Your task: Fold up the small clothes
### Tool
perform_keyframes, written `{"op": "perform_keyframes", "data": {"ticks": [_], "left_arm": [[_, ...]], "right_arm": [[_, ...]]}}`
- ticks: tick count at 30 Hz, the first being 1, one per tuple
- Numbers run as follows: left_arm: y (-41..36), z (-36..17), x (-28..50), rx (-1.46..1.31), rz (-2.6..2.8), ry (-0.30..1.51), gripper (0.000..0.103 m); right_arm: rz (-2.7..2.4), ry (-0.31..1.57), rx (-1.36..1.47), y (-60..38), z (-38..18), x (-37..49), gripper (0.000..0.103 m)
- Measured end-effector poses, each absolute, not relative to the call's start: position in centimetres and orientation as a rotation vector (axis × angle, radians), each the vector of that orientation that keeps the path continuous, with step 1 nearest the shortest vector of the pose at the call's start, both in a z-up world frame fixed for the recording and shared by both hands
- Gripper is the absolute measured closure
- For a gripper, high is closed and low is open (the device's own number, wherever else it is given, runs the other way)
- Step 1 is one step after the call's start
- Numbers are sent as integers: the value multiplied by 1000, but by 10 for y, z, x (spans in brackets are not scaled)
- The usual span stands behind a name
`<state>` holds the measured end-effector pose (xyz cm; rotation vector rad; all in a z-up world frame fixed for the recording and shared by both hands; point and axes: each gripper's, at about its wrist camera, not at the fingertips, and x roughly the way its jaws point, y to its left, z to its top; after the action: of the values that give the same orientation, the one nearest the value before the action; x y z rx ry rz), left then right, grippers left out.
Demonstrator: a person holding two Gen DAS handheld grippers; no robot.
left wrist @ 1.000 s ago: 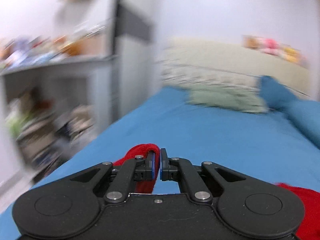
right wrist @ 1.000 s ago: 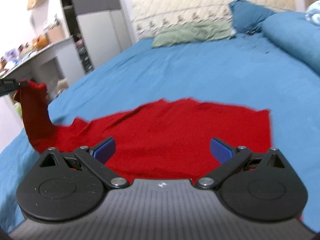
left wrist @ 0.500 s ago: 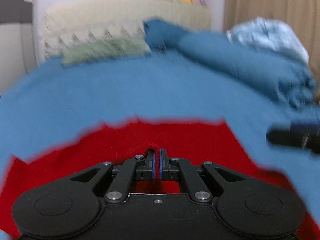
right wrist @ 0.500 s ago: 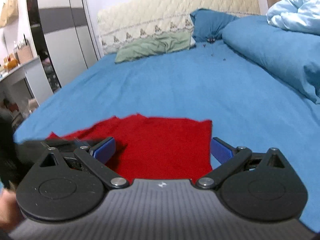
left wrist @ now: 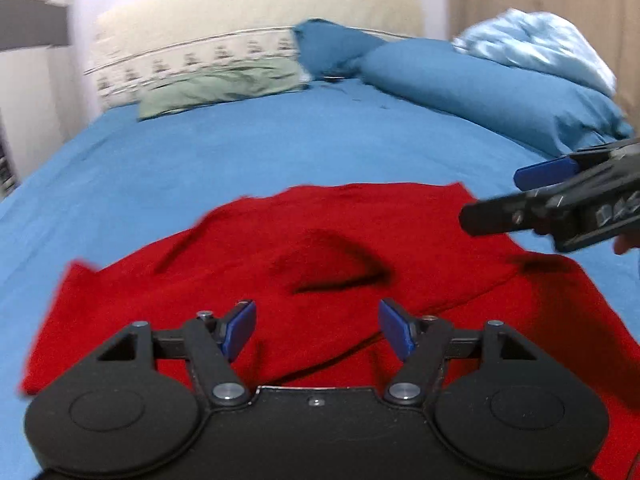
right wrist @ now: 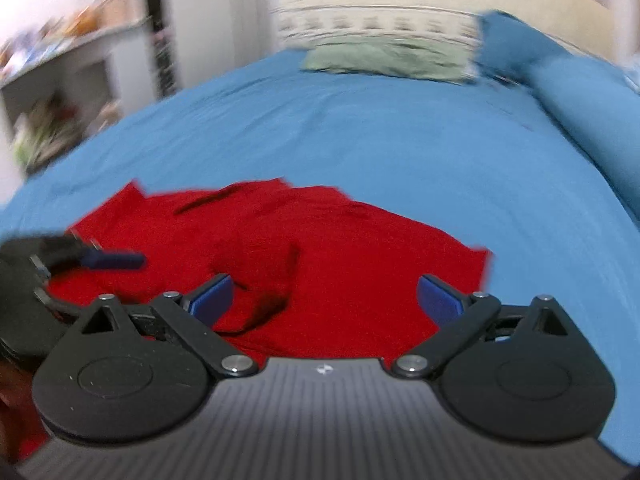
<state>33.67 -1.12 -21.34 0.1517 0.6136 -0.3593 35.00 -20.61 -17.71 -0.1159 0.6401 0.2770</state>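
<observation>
A small red garment (left wrist: 320,256) lies on the blue bed sheet (left wrist: 240,152), with one layer folded over and a raised wrinkle near its middle. My left gripper (left wrist: 314,330) is open and empty just above its near part. My right gripper (right wrist: 324,300) is open and empty over the garment (right wrist: 320,252) from the other side. The right gripper also shows at the right edge of the left wrist view (left wrist: 560,200). The left gripper's blue fingertip (right wrist: 116,260) shows at the left of the right wrist view.
A green pillow (left wrist: 224,86), blue pillows (left wrist: 480,88) and a light blue quilt (left wrist: 536,48) lie near the cream headboard (left wrist: 256,24). Shelves with clutter (right wrist: 60,92) and a wardrobe (right wrist: 200,24) stand beside the bed.
My left gripper has opened and let go of the red garment's corner after carrying it over the rest. The garment now lies folded. My right gripper stayed open and turned left.
</observation>
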Motion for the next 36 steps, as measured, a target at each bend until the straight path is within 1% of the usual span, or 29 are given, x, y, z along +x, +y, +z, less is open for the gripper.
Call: {"op": "perform_keyframes", "data": {"ticks": [4, 5, 6, 7, 8, 9, 10, 11, 12, 13, 16, 21, 23, 27, 28, 30, 31, 32, 34, 36], "left_arm": [[34, -217, 331, 159, -216, 617, 30], [45, -220, 329, 154, -185, 624, 30], [57, -222, 328, 145, -151, 633, 30], [66, -223, 326, 139, -123, 638, 30], [75, -224, 326, 135, -97, 641, 29], [84, -226, 324, 129, -70, 645, 29], [93, -227, 323, 121, -47, 652, 29], [100, -228, 323, 113, -31, 661, 29], [104, -230, 326, 105, -14, 672, 29], [109, -232, 329, 96, 1, 682, 29], [120, -239, 333, 69, 18, 701, 30], [124, -242, 342, 54, 12, 698, 32], [122, -245, 346, 54, -19, 710, 37], [111, -249, 356, 70, -39, 704, 46], [111, -249, 358, 59, -44, 700, 51], [114, -249, 359, 34, -52, 698, 65], [116, -249, 358, 18, -63, 701, 79], [118, -248, 358, 5, -75, 706, 84], [118, -247, 354, 3, -74, 703, 86], [120, -249, 351, -6, -67, 703, 86]], "right_arm": [[373, 665, -295, -165, -193, 380, 1], [385, 670, -337, -156, -199, 387, 8], [396, 674, -372, -148, -206, 392, 12], [403, 672, -399, -142, -211, 396, 21], [408, 668, -415, -136, -215, 397, 26], [417, 666, -417, -132, -218, 400, 27], [427, 664, -414, -130, -220, 402, 34], [439, 666, -413, -127, -222, 403, 51], [450, 680, -418, -123, -223, 406, 65], [453, 692, -423, -122, -224, 407, 84], [399, 631, -401, -129, -215, 402, 83], [161, 487, -107, -196, -182, 384, 83], [63, 474, 8, -225, -187, 379, 83], [-45, 518, 51, -254, -218, 377, 83], [-45, 534, 72, -260, -226, 376, 83], [-45, 547, 92, -264, -238, 374, 83], [-42, 542, 98, -266, -240, 372, 83], [-35, 532, 105, -265, -239, 369, 83], [-31, 521, 104, -261, -238, 365, 83], [-51, 556, 104, -262, -240, 355, 80]]}}
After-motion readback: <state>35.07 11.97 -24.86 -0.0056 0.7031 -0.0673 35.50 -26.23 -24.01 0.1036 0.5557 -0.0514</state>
